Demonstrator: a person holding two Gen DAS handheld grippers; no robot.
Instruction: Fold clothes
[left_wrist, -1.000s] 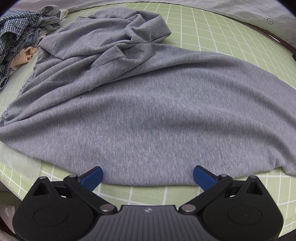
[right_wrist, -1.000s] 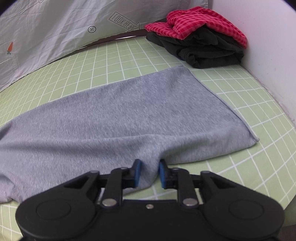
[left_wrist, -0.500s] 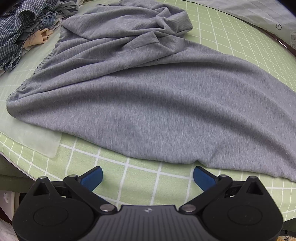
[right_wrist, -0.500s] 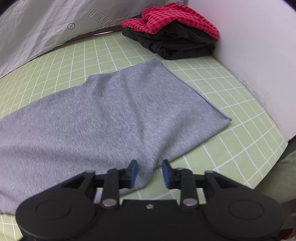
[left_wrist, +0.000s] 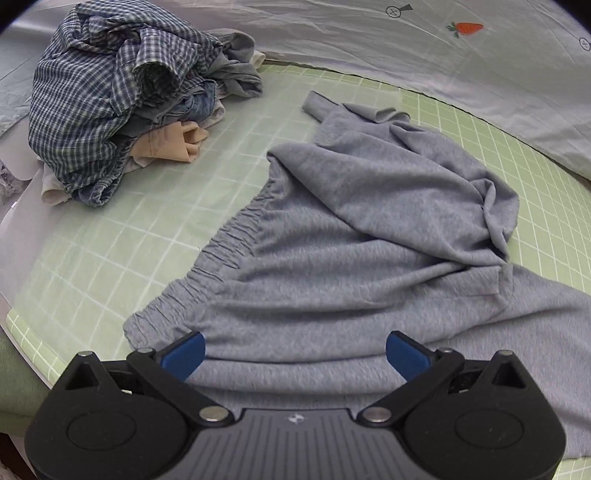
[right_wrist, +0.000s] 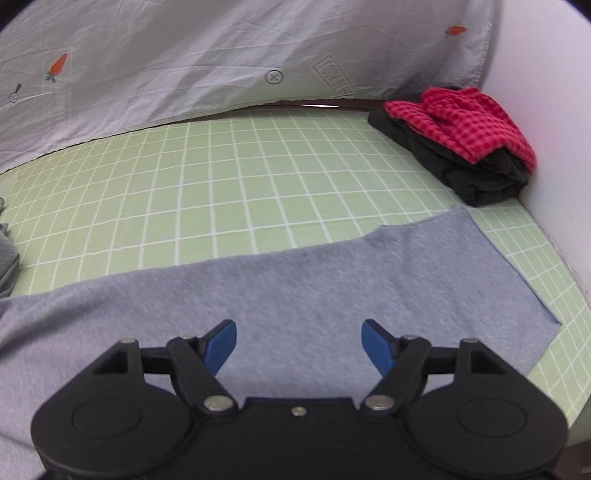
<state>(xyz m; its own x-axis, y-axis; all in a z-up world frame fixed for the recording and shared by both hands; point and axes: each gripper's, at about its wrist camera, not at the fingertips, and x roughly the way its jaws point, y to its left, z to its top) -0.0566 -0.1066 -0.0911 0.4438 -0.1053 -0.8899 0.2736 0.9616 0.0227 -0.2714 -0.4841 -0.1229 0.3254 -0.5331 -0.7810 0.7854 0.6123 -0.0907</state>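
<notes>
Grey sweatpants (left_wrist: 369, 258) lie across the green checked table cover (left_wrist: 110, 236). Their gathered waistband (left_wrist: 221, 247) points left, and one leg is bunched up over the upper part. My left gripper (left_wrist: 295, 356) hovers open just above the cloth near the waistband end, nothing between its blue pads. In the right wrist view the other leg (right_wrist: 332, 280) lies flat, its hem toward the right. My right gripper (right_wrist: 299, 343) stands open over that leg, holding nothing.
A heap of crumpled clothes topped by a blue plaid shirt (left_wrist: 110, 99) sits at the back left. Folded dark clothes with a red checked piece (right_wrist: 465, 136) lie at the back right by a white wall. A pale printed sheet (right_wrist: 221, 55) hangs behind.
My right gripper has let go of the grey cloth and opened wide. My left gripper has swung left to the waistband end, still open.
</notes>
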